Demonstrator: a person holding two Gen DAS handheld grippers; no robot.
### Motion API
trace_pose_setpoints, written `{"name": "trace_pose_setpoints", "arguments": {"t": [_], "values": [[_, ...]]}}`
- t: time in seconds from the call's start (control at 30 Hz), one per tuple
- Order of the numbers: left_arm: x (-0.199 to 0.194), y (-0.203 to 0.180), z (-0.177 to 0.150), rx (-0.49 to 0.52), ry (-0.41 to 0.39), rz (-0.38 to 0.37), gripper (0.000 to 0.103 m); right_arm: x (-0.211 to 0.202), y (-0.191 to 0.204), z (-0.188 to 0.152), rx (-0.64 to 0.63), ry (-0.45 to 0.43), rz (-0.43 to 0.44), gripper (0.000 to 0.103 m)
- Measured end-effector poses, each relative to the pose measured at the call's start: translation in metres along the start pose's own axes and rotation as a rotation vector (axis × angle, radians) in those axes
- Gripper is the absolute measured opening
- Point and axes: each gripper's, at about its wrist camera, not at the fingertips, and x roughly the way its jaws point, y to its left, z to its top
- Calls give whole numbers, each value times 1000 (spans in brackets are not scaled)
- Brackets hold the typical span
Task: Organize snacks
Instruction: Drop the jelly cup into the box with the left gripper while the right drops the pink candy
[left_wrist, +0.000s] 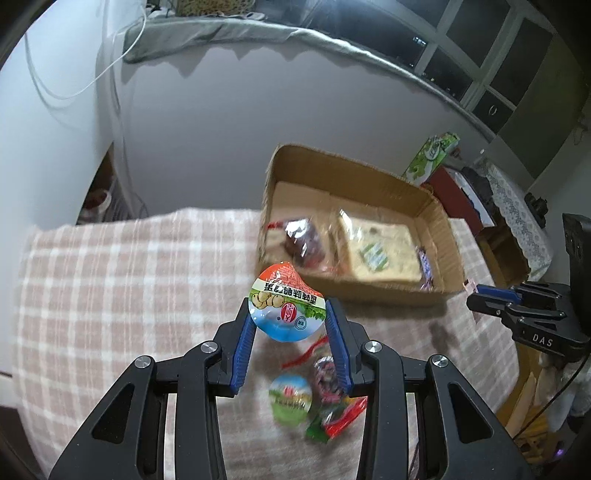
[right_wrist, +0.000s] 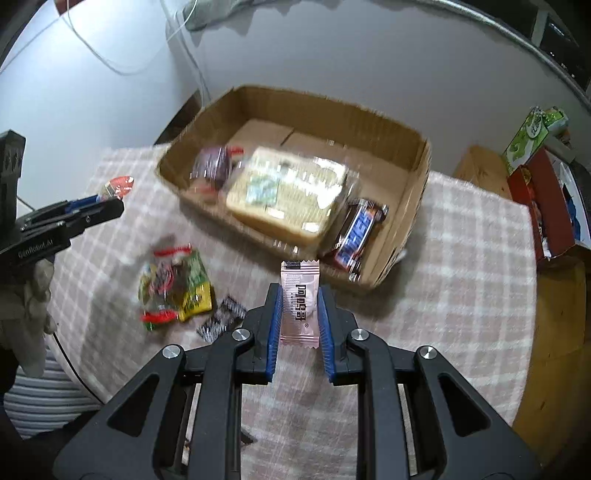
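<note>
My left gripper (left_wrist: 289, 307) is shut on a round quail-egg snack cup (left_wrist: 286, 301) with a red, white and blue lid, held above the checked cloth just before the cardboard box (left_wrist: 354, 168). My right gripper (right_wrist: 300, 293) is shut on a pink sachet (right_wrist: 299, 302), held upright near the box's front right corner (right_wrist: 373, 282). The box holds a large pale bread pack (right_wrist: 284, 192), a dark red pack (right_wrist: 212, 164) and a chocolate bar (right_wrist: 356, 232). Loose snacks (right_wrist: 175, 284) lie on the cloth.
The table carries a pink checked cloth (left_wrist: 110, 280). A second round cup (left_wrist: 291, 398) and red and green packets (left_wrist: 338, 417) lie below my left gripper. A small dark wrapper (right_wrist: 221, 319) lies on the cloth. A green carton (right_wrist: 528, 136) and red box (right_wrist: 543, 206) stand at right.
</note>
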Motion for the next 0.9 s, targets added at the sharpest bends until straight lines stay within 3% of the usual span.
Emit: {"name": "trace_pose_setpoints", "arguments": {"t": [0.33, 0.9], "values": [[22, -21, 43, 31, -21, -19, 36, 1, -18, 48, 31, -71, -24, 20], [67, -44, 88, 73, 18, -31, 36, 44, -49, 95, 68, -45, -58, 20]]}}
